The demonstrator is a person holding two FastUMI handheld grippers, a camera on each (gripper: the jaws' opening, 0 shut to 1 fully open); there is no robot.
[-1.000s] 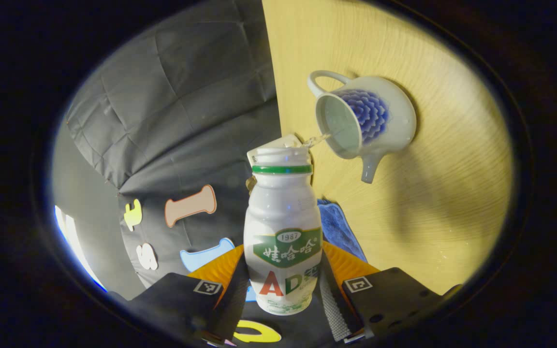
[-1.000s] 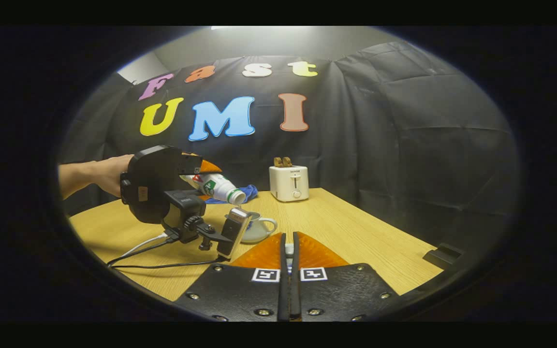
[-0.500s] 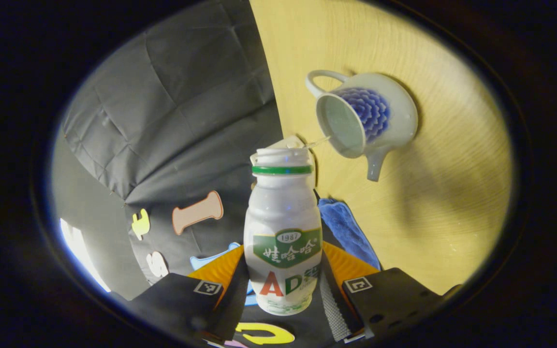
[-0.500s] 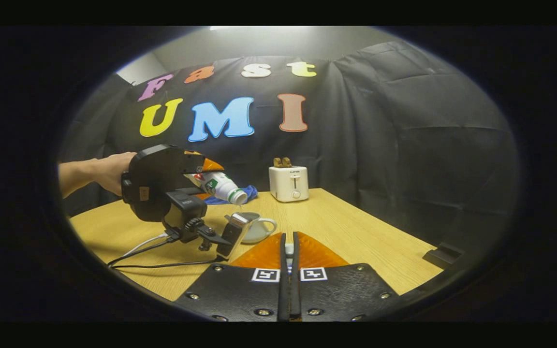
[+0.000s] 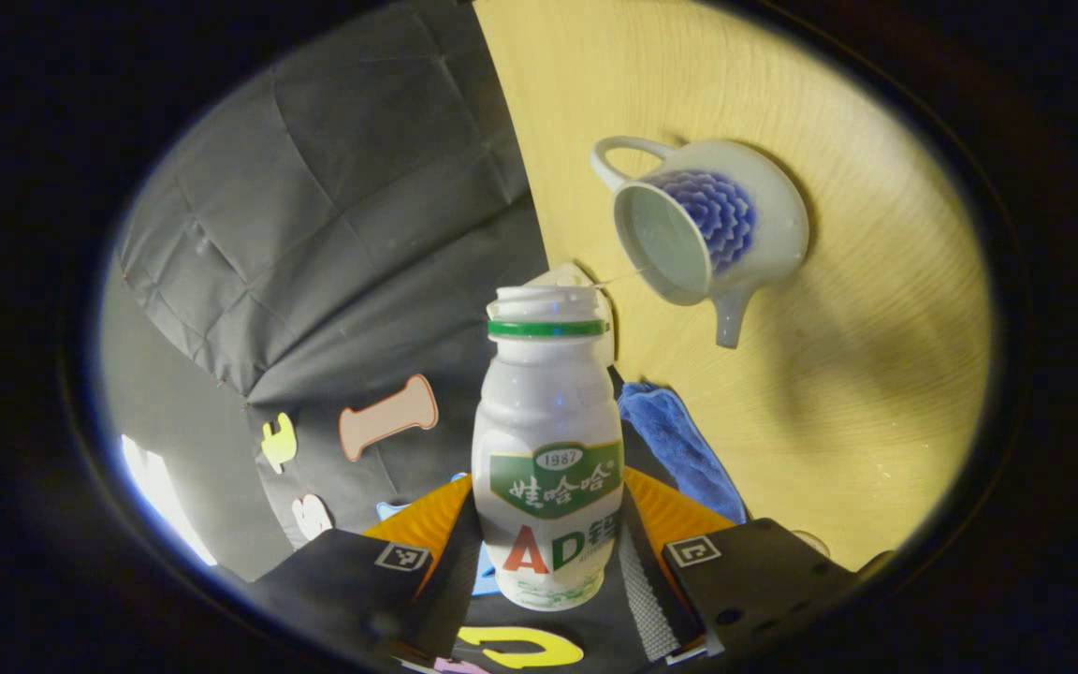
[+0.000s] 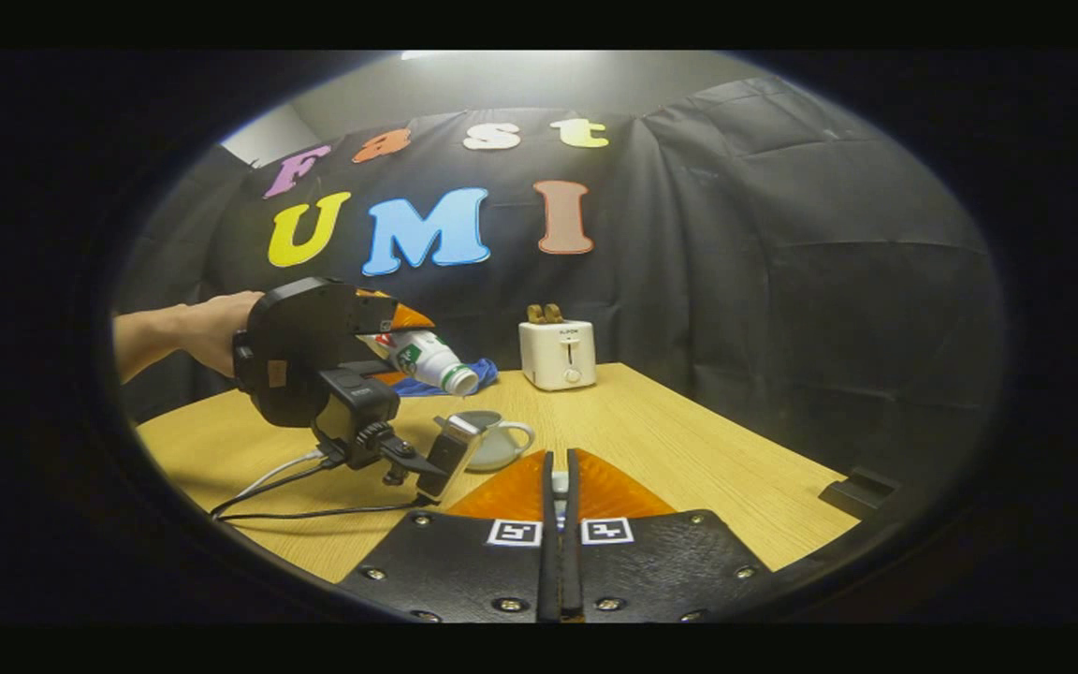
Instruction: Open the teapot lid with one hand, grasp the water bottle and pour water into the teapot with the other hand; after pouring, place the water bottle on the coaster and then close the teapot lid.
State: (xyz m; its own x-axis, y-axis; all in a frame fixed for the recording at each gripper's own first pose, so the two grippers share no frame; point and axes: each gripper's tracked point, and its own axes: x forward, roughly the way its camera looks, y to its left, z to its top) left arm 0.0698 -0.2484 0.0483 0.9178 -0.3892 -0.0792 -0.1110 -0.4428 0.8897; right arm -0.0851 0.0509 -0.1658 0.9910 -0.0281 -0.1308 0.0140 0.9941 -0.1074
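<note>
Pale wooden table point(image 6: 689, 449) carries a white toaster point(image 6: 557, 354), a blue cloth point(image 5: 675, 449) and an open white teapot with blue petals point(image 5: 712, 225). Left gripper point(image 5: 548, 510) clamps a white plastic bottle point(image 5: 546, 449), tilted above the teapot, its label too stylised to read. Right gripper point(image 6: 559, 482) is nearly closed on something small and white, which cannot be identified.
</note>
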